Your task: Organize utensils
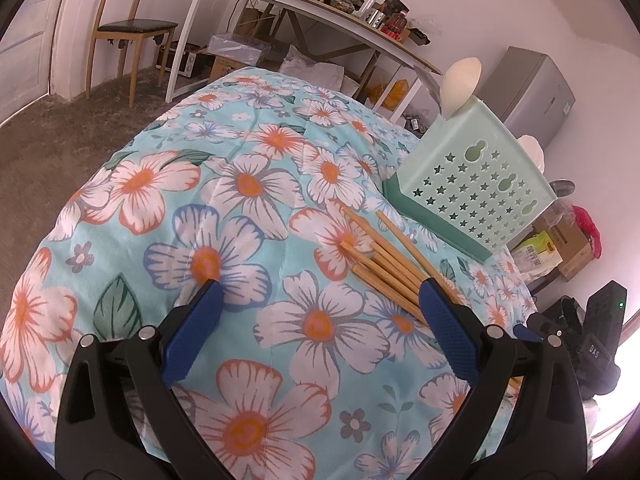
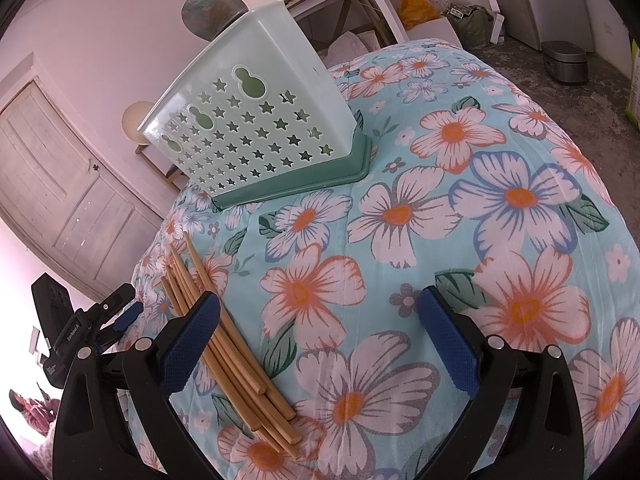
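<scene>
Nearby, chopsticks (image 1: 384,264) beside holder (image 1: 472,188), floral cloth (image 1: 224,216), both grippers' fingers apart.

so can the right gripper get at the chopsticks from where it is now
Probably yes. The right gripper is open and empty, and the chopsticks lie loose on the floral cloth just beside its left jaw, with nothing on top of them. The holder stands well clear behind.

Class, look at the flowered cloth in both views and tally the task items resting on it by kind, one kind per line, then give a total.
Bamboo chopsticks: about 7, bunched and overlapping, so the exact count is unsure
Pale green utensil holder with star-shaped holes: 1
Dark green tray under the holder: 1
Total: about 9
</scene>
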Motion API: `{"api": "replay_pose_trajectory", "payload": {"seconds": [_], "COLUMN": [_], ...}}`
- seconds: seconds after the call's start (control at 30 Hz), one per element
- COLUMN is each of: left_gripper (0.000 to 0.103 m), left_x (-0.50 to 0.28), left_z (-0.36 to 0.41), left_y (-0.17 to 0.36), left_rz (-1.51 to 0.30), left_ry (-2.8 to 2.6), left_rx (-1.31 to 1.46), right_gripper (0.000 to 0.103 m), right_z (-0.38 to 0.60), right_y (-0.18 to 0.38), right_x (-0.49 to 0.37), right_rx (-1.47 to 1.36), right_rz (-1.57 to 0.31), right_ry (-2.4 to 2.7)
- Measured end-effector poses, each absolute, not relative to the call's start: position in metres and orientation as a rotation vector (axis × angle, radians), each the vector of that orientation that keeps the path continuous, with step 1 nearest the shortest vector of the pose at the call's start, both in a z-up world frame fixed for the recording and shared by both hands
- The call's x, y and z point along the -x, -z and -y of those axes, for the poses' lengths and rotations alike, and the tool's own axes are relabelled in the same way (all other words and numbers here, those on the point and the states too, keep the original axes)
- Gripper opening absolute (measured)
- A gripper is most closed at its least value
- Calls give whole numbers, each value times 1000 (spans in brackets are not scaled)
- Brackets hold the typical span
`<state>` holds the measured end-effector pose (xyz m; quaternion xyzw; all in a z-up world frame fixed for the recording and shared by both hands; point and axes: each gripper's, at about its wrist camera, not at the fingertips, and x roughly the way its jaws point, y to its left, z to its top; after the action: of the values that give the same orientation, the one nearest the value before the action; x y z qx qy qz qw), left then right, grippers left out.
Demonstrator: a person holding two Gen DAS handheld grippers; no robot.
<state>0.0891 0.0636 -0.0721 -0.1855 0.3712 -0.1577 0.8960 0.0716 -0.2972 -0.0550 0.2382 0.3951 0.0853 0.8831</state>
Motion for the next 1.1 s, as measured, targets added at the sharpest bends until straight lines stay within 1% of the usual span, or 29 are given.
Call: {"api": "replay_pose_trajectory", "payload": {"seconds": [0.83,1.1], "left_gripper": [95,95], "left_x": [-91,-78], "left_z": [-64,-58], "left_y": [71,60], "left_rz": [-767,-746], "left_ry": [333,376], "left_rx": [403,416], "right_gripper": [97,97], "right_z": [299,298], "right_y": [55,55], "right_x": [-70,-71], "right_rx": [-502,-503], "right_rz": [-819,-820], "right_ry": [-181,-182]}}
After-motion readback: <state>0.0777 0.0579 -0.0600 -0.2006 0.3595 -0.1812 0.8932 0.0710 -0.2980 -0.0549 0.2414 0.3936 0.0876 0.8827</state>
